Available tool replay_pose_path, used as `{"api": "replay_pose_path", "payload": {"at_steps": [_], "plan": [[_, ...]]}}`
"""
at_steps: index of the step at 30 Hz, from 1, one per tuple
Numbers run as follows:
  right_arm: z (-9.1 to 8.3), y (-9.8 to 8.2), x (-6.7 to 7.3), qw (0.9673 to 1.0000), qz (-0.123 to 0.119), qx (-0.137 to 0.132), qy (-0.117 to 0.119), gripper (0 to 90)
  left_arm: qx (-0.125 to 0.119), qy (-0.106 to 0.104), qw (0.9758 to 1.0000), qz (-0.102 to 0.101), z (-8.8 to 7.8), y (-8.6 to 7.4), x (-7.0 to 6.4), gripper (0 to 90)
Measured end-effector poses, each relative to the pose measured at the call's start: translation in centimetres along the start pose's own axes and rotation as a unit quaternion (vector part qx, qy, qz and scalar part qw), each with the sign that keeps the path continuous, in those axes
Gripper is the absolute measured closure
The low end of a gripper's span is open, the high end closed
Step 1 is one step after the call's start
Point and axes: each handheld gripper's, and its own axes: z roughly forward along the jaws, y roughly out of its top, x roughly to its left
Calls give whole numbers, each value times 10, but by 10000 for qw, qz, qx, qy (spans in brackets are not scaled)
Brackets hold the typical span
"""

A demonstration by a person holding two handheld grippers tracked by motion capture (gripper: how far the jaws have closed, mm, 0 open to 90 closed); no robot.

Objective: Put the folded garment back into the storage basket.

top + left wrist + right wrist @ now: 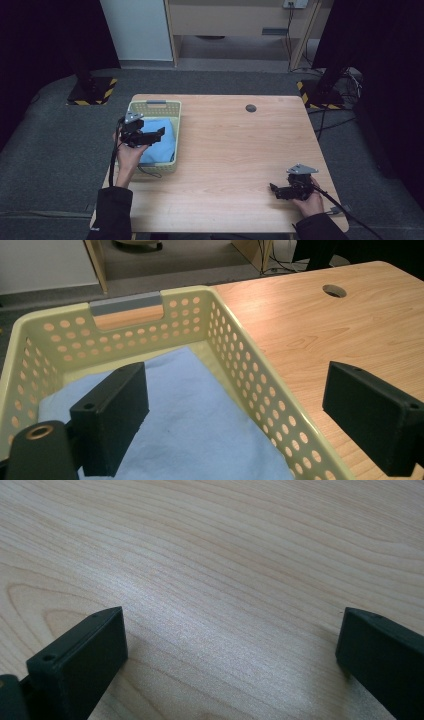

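left claw (159,134): spread, empty, over pale yellow perforated plastic basket (172,111) holding folded light blue cloth (162,147) | right claw (273,188): spread, empty, low over light wooden surface (235,150)

You are getting open light wooden surface (230,150) across the middle and right. The perforated pale yellow plastic basket (172,107), its walls standing up at the left edge, is blocking low sideways passes there.

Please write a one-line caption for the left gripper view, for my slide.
Open left tongs straddle the right wall of a perforated yellow basket holding a light blue cloth, on a wooden table.
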Motion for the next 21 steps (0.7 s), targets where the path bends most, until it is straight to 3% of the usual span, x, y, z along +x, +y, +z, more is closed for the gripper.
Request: {"api": "replay_pose_path", "payload": {"at_steps": [4,21], "plan": [[0,0,0,10000,0,0,0,2,-1,21,9999,137,1,1,-7,108],[0,0,0,10000,-1,0,1,2,6,-395,9980,486,9,1,-48,104]]}}
